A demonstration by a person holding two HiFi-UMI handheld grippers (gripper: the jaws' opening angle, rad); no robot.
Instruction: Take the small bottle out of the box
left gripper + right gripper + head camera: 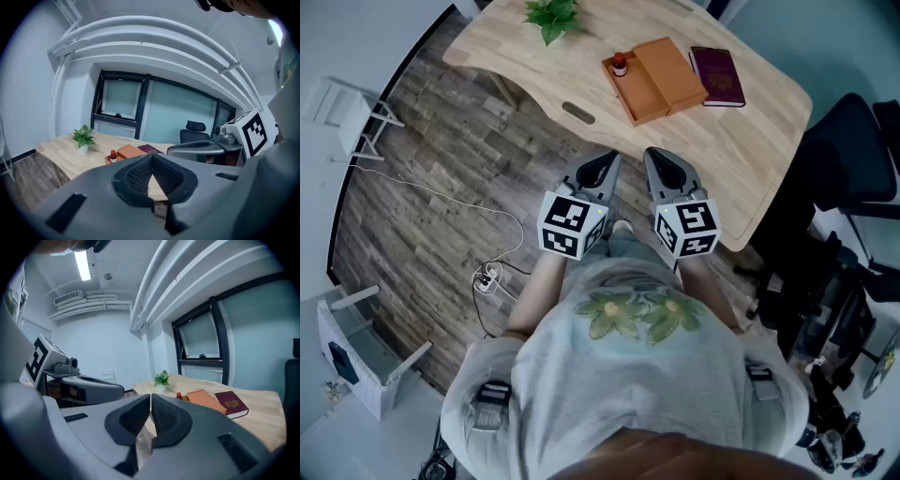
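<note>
A small bottle point(620, 64) with a red cap stands in the left end of an open orange box point(654, 79) on the wooden table point(534, 66). The left gripper view shows the bottle point(113, 155) and the box point(129, 152) far ahead, and so does the right gripper view, with bottle point(178, 395) and box point(204, 399). My left gripper point(602, 167) and right gripper point(664, 167) hang side by side near my chest, short of the table's near edge. Both are shut, jaw tips touching, with nothing between them.
A maroon book point(717, 77) lies right of the box. A small potted plant point(551, 16) stands at the table's far left. A black office chair point(853, 155) is at the table's right end. Cables and a power strip point(487, 277) lie on the wood floor.
</note>
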